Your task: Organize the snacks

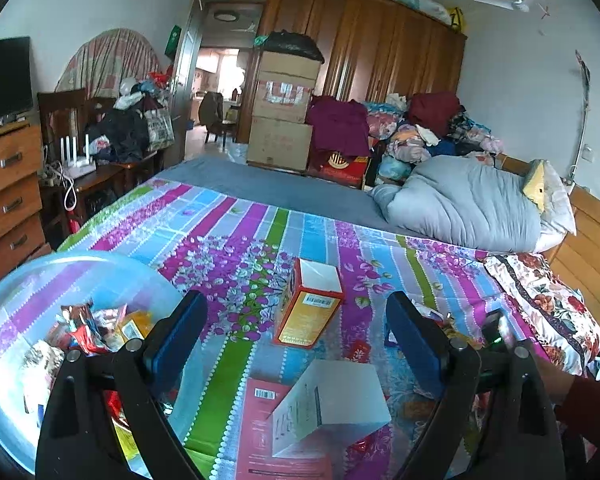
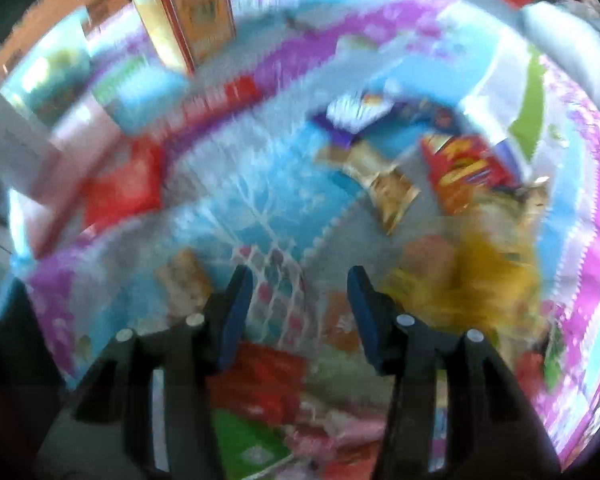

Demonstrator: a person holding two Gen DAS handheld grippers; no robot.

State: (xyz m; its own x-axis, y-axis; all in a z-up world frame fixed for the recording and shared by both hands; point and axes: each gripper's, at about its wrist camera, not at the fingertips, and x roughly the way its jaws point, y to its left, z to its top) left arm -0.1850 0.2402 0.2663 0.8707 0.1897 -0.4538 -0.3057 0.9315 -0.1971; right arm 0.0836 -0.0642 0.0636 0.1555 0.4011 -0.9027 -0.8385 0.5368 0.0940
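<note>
In the left wrist view my left gripper (image 1: 296, 320) is open and empty above the striped floral bedspread (image 1: 228, 240). An orange snack box (image 1: 306, 304) lies between and beyond its fingers. A pink box (image 1: 278, 436) with a white open carton (image 1: 332, 404) on it lies just below. A clear bowl (image 1: 24, 292) at the left holds several snack packets (image 1: 88, 328). In the blurred right wrist view my right gripper (image 2: 300, 280) is open and empty over scattered packets: a gold one (image 2: 384, 184), a red one (image 2: 468, 168), a red one (image 2: 128, 188) at the left, and the orange box (image 2: 196, 12) far off.
A grey folded quilt (image 1: 460, 204) and pillows lie at the bed's far right. Stacked cardboard boxes (image 1: 284, 112), a wooden wardrobe (image 1: 380, 44) and piled clothes stand behind the bed. A drawer chest (image 1: 8, 188) stands at the left.
</note>
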